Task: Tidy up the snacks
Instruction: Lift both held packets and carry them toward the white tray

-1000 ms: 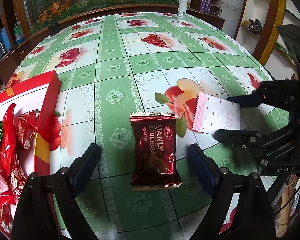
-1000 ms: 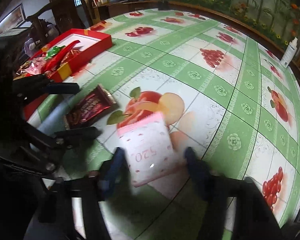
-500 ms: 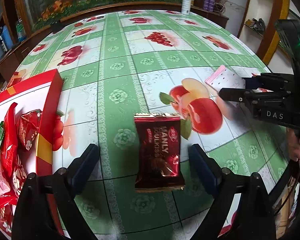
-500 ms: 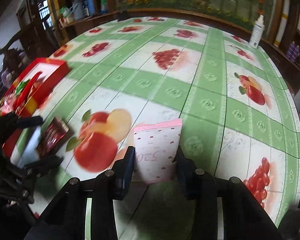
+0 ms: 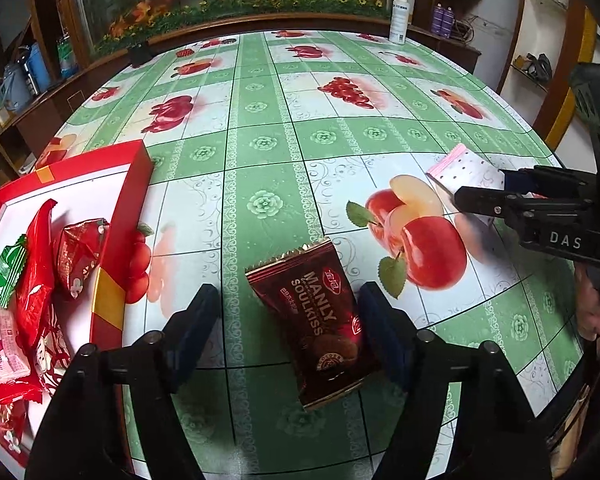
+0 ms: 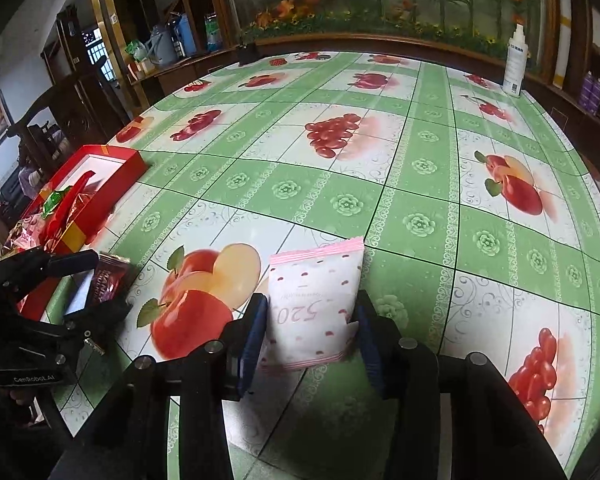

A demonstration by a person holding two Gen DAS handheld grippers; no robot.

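Note:
A dark red Manly Soulkiss snack packet (image 5: 316,320) lies on the tablecloth between the fingers of my left gripper (image 5: 288,332), which is open around it; the right pad touches the packet's edge. The packet also shows in the right wrist view (image 6: 110,280). My right gripper (image 6: 310,320) is shut on a white and pink packet marked 520 (image 6: 314,300) and holds it above the table. That packet also shows in the left wrist view (image 5: 466,172). A red box (image 5: 118,240) with several snacks inside stands at the left.
A round table with a green fruit-print cloth (image 5: 260,128) fills both views. A white spray bottle (image 6: 514,64) stands at the far edge. The red box also shows in the right wrist view (image 6: 112,176). Wooden cabinets and a chair (image 6: 44,128) surround the table.
My right gripper closed on the white and pink packet and lifted it off the table. The dark red packet has turned slightly between my left gripper's fingers, its top now tilted left.

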